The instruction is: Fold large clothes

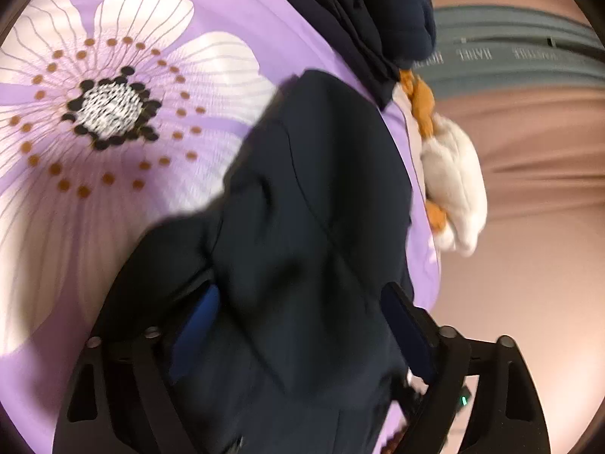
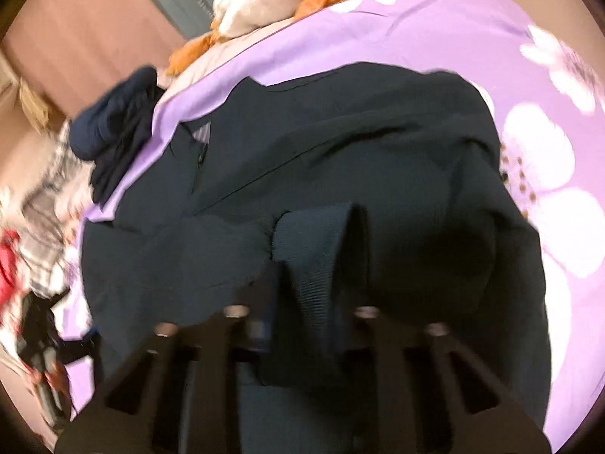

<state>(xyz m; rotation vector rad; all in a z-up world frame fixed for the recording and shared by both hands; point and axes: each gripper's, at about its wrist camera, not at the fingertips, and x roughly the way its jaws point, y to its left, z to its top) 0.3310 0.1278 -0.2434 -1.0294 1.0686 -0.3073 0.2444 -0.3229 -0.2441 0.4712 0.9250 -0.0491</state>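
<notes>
Right gripper [image 2: 302, 302] clamps a ribbed cuff of the dark jacket [image 2: 340, 143] for folding; left gripper [image 1: 302, 340] straddles cloth, grip indeterminate.

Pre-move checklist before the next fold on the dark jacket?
1. Right gripper shut on ribbed cuff: ok.
2. Left gripper clamped on dark jacket: not ok; cloth sits between the fingers, which stand apart.
3. Jacket flat on purple bedspread: not ok, bunched.
4. Bare bedspread beside the jacket: ok.
5. Plush toy apart from the jacket: ok.
6. Sharp view: not ok, blurred.
</notes>
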